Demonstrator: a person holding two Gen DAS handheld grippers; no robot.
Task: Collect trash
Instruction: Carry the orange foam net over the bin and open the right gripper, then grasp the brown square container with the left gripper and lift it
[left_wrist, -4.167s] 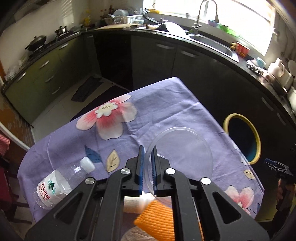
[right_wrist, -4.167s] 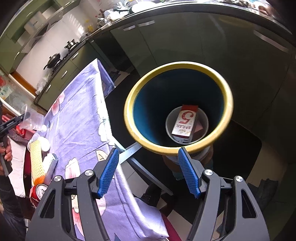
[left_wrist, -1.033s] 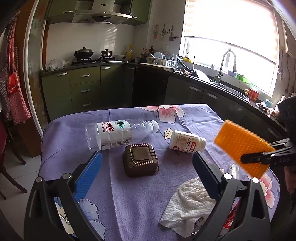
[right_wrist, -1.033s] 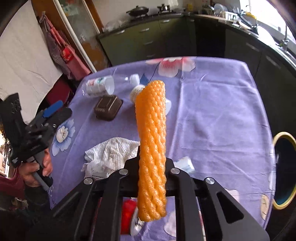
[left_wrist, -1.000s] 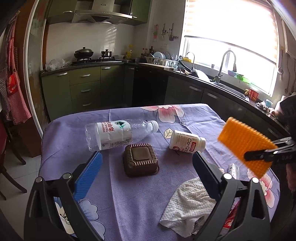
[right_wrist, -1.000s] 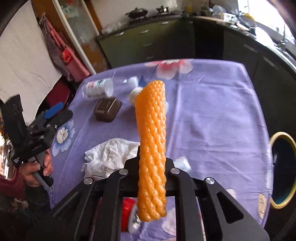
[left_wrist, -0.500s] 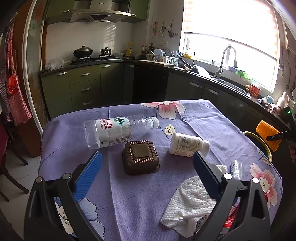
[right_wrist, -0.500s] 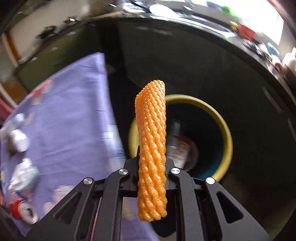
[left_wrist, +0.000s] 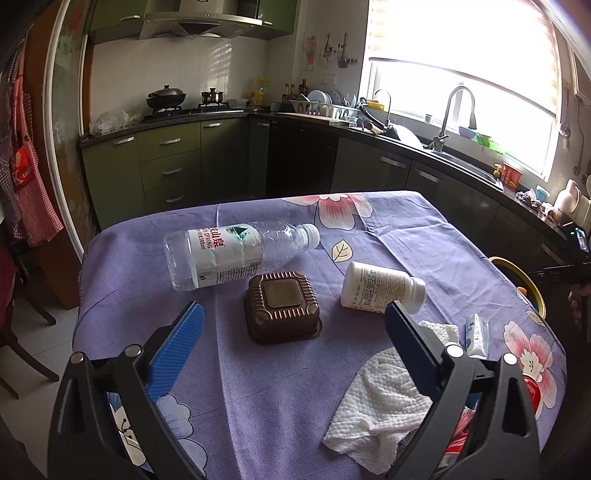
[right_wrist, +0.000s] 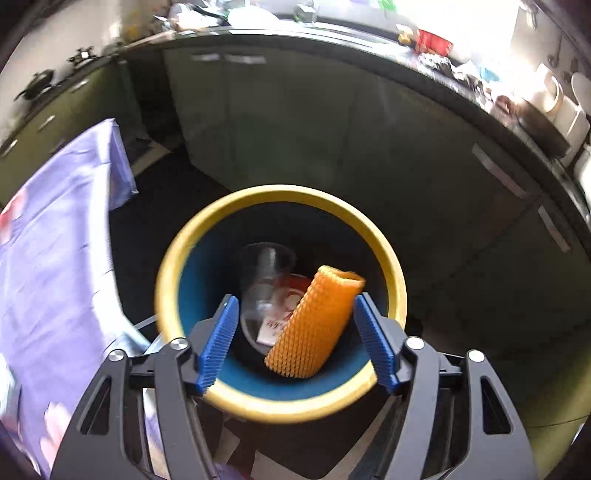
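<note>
Right gripper (right_wrist: 301, 338) hung spread over the bin (right_wrist: 384, 247); orange foam net (right_wrist: 314, 325), clear cup (right_wrist: 264, 280) already in. Left gripper (left_wrist: 293, 334) spread too; water bottle (left_wrist: 229, 254), brown box (left_wrist: 281, 311), white bottle (left_wrist: 380, 287), paper towel (left_wrist: 384, 402) were left.

1. Bare purple tablecloth (left_wrist: 258, 406) lies open between the left gripper's (left_wrist: 291, 332) spread fingers, up to the brown container (left_wrist: 282, 310).
2. The bin's (right_wrist: 280, 406) mouth (partly filled by the orange foam net (right_wrist: 314, 325)) gapes below.

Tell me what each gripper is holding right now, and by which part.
Nothing is held. The right gripper is open above the bin, with the orange foam net loose between its fingers. The left gripper is open over the table.
</note>
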